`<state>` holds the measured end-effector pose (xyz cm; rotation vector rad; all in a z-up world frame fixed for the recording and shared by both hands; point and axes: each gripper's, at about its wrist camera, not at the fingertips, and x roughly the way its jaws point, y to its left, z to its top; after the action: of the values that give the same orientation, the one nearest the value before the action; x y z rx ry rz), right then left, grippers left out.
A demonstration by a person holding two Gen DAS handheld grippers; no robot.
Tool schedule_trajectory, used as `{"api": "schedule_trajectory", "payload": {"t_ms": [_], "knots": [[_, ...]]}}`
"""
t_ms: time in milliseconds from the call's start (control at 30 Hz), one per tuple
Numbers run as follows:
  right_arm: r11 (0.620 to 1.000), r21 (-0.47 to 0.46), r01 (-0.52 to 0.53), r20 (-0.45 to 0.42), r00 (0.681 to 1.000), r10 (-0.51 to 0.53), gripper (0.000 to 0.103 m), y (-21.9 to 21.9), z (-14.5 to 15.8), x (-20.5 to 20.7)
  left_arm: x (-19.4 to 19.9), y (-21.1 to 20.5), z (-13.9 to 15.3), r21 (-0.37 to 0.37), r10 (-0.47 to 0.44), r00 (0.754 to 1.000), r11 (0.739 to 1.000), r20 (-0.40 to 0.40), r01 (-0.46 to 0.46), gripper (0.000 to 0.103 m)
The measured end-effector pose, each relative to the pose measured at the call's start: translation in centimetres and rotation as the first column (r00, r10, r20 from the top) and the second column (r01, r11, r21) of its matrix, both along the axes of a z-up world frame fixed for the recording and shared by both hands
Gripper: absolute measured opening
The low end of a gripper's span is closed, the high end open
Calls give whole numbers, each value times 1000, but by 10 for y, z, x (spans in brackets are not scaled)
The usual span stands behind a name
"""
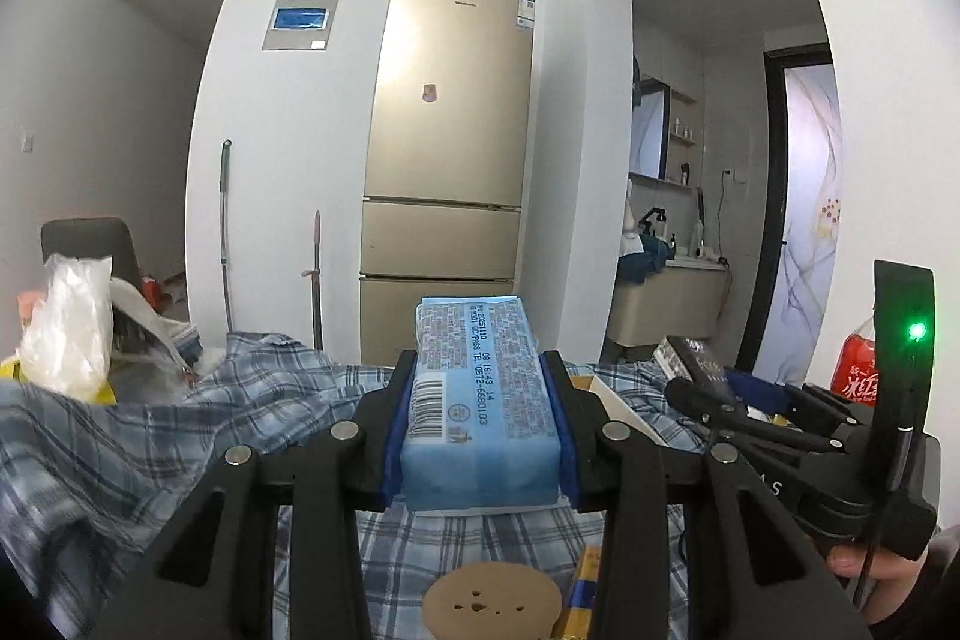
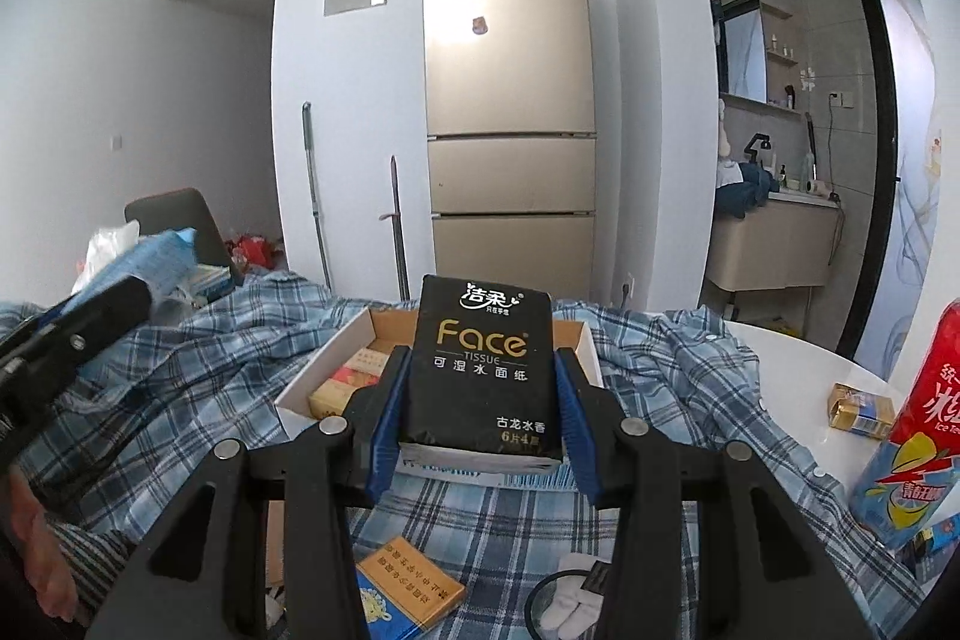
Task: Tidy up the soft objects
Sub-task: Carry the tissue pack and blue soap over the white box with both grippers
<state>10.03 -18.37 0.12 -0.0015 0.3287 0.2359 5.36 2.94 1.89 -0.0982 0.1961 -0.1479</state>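
Note:
My left gripper (image 1: 478, 376) is shut on a light blue tissue pack (image 1: 480, 400), held level above a blue plaid shirt (image 1: 180, 436) spread over the table. The right gripper (image 2: 478, 370) is shut on a black "Face" tissue pack (image 2: 483, 370), lifted over a white cardboard box (image 2: 318, 370) with small packets inside. In the right wrist view the left gripper (image 2: 72, 334) shows at the left edge with its blue pack (image 2: 150, 274). In the left wrist view the right gripper (image 1: 780, 418) is at the right, a hand beneath it.
A red iced-tea bottle (image 2: 924, 436) stands at the right on the white table (image 2: 798, 358), beside a small yellow box (image 2: 861, 409). An orange packet (image 2: 408, 586) and white socks (image 2: 570, 604) lie on the shirt. A clear plastic bag (image 1: 69, 328) is at left; a gold fridge (image 1: 450, 130) stands behind.

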Motion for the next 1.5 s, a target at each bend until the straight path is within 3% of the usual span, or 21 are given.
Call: {"api": "schedule_trajectory", "payload": {"t_ms": [100, 367, 500, 600, 700, 833, 933, 1200, 1433, 1500], "knots": [[999, 13, 34, 57, 998, -35, 45, -5, 16, -7, 1, 4, 15, -43, 0, 1000, 999, 6, 0, 41], [1000, -2, 30, 132, 991, -29, 45, -3, 57, -1, 15, -13, 65, 35, 7, 991, 999, 136, -12, 41], [998, 14, 54, 156, 986, -56, 45, -4, 70, 16, 42, -18, 71, 9, 34, 987, 999, 157, -36, 41], [997, 32, 65, 171, 983, -69, 45, -7, 73, 31, 63, -16, 65, -29, 22, 987, 999, 162, -17, 41], [998, 28, 65, 183, 981, -69, 45, -5, 67, 49, 83, -19, 54, -11, 1, 984, 1000, 180, 2, 41], [998, 2, 69, 221, 973, -68, 45, 0, 47, 66, 115, -16, 29, -54, -8, 989, 998, 149, 16, 41], [997, 11, 81, 214, 974, -82, 45, -2, 27, 78, 138, -14, 4, -38, 15, 994, 999, 108, -11, 41], [994, 42, 103, 199, 974, -109, 45, -18, -13, 90, 153, 4, -31, -66, 23, 999, 998, 28, -21, 41], [994, 65, 85, 136, 986, -93, 45, -25, -19, 102, 153, -27, -39, 85, -19, 999, 996, 30, 16, 41], [996, 52, 70, 124, 989, -76, 45, -22, -20, 103, 153, -28, -40, 91, -28, 999, 995, 25, 26, 41]]}}
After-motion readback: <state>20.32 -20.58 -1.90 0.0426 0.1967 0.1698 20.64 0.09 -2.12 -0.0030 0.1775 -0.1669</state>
